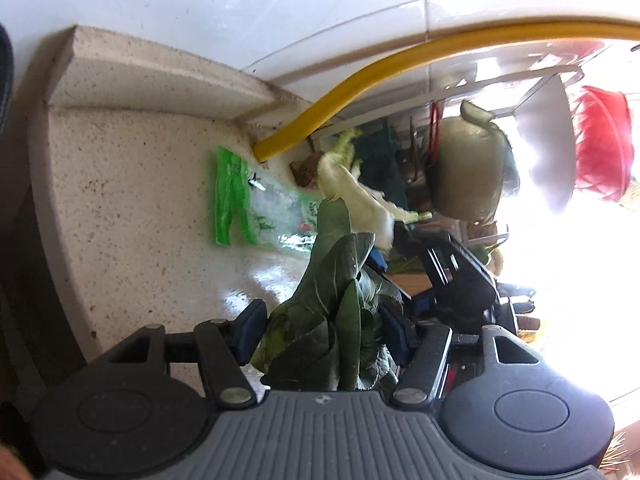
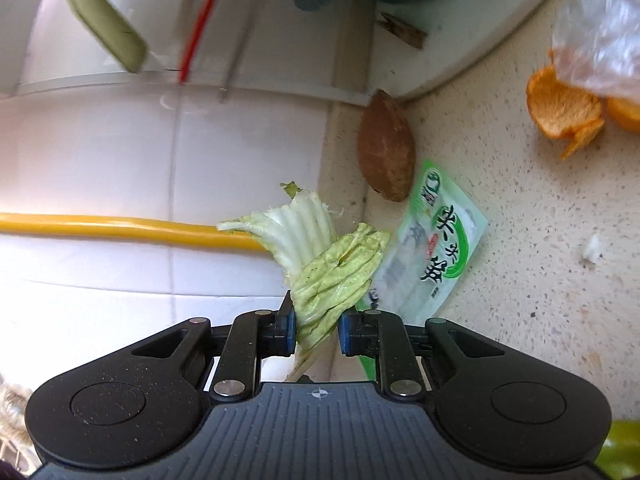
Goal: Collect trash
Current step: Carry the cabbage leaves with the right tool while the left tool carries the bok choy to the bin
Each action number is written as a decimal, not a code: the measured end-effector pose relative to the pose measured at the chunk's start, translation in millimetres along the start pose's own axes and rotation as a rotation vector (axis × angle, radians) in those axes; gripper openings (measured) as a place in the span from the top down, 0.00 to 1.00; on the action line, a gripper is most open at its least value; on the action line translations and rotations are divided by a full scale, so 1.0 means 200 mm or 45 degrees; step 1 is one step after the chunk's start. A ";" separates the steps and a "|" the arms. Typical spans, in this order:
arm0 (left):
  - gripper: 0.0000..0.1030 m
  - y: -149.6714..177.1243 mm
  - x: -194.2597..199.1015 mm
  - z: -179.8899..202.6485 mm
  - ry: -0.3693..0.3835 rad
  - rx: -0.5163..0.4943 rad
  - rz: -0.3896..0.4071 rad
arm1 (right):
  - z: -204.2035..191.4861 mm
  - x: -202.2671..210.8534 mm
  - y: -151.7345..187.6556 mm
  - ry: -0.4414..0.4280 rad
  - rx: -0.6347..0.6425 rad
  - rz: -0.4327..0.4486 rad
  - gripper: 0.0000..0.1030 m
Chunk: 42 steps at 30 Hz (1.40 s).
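Left tongs clamped on a bunch of dark green leaves, held above the speckled counter. Right tongs clenched on a pale cabbage leaf, lifted clear of the counter in front of the white tiled wall. Landmark taken: the yellow hose running along that wall. Just past the hose's end, lying flat on the counter, a green-and-clear food wrapper, printed side up, nothing discernible inside. Beside the wrapper's far corner, against the wall base, a brown sweet potato. Well away from the hose, toward the counter's open side, orange peel partly under a crumpled clear plastic bag; bag's contents not discernible. Beyond the hose in the left view, the same wrapper, an olive-green kettle and a red basket, its contents washed out by glare.
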<state>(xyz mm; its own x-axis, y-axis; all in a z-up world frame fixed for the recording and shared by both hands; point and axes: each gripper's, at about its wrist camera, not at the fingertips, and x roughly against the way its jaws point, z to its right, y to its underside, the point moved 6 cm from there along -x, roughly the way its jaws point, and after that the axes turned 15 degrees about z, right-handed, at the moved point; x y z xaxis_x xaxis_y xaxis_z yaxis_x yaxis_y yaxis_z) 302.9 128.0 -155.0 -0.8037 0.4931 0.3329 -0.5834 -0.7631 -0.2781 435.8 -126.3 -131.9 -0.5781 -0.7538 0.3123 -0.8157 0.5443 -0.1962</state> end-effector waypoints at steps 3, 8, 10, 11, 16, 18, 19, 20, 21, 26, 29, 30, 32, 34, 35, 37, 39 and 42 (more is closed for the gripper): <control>0.45 -0.01 0.03 0.01 0.006 -0.007 0.025 | -0.01 0.11 -0.02 -0.038 -0.013 0.018 0.75; 0.45 -0.01 0.08 0.07 0.028 -0.031 0.054 | -0.06 0.25 0.01 -0.078 -0.008 0.037 0.75; 0.45 -0.01 0.11 0.09 0.033 -0.047 0.063 | -0.08 0.25 0.01 -0.091 -0.012 0.049 0.75; 0.45 -0.01 0.12 0.11 0.034 -0.058 0.069 | -0.09 0.27 0.02 -0.098 -0.011 0.054 0.75; 0.45 0.00 0.17 0.18 0.043 -0.097 0.101 | -0.14 0.38 0.04 -0.140 -0.006 0.068 0.75; 0.45 0.00 0.20 0.21 0.048 -0.109 0.116 | -0.15 0.40 0.05 -0.157 -0.006 0.070 0.75; 0.45 0.01 0.21 0.22 0.049 -0.114 0.124 | -0.15 0.42 0.05 -0.164 -0.008 0.069 0.75; 0.45 0.01 0.22 0.24 0.047 -0.117 0.135 | -0.15 0.40 0.05 -0.168 -0.011 0.070 0.75; 0.45 0.01 0.23 0.25 0.046 -0.120 0.144 | -0.15 0.41 0.06 -0.168 -0.014 0.071 0.75; 0.47 0.04 0.19 0.25 0.039 -0.111 0.154 | -0.11 0.46 0.06 -0.166 -0.027 0.080 0.75; 0.51 0.11 0.13 0.20 -0.006 -0.081 0.105 | -0.07 0.50 0.06 -0.159 -0.033 0.102 0.75; 0.51 0.14 0.12 0.20 -0.014 -0.084 0.090 | -0.06 0.52 0.06 -0.156 -0.039 0.109 0.75; 0.52 0.18 0.12 0.20 -0.026 -0.099 0.071 | -0.03 0.55 0.06 -0.153 -0.053 0.119 0.75; 0.53 0.19 0.12 0.21 -0.031 -0.106 0.063 | -0.01 0.58 0.06 -0.152 -0.060 0.129 0.75; 0.53 0.20 0.13 0.22 -0.029 -0.111 0.066 | 0.00 0.59 0.06 -0.154 -0.064 0.133 0.75; 0.55 0.20 0.15 0.25 -0.015 -0.129 0.080 | 0.00 0.60 0.06 -0.160 -0.063 0.138 0.75; 0.71 0.20 0.17 0.29 0.002 -0.150 0.100 | 0.00 0.61 0.06 -0.173 -0.063 0.136 0.75; 0.83 0.19 0.20 0.32 0.043 -0.128 0.101 | -0.01 0.62 0.07 -0.183 -0.052 0.133 0.75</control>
<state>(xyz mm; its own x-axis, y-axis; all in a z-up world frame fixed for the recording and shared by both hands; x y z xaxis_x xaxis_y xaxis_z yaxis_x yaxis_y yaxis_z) 256.4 92.0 -94.6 -0.8503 0.4478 0.2764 -0.5252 -0.7554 -0.3919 352.8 -210.4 -94.7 -0.6592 -0.7356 0.1560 -0.7511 0.6346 -0.1817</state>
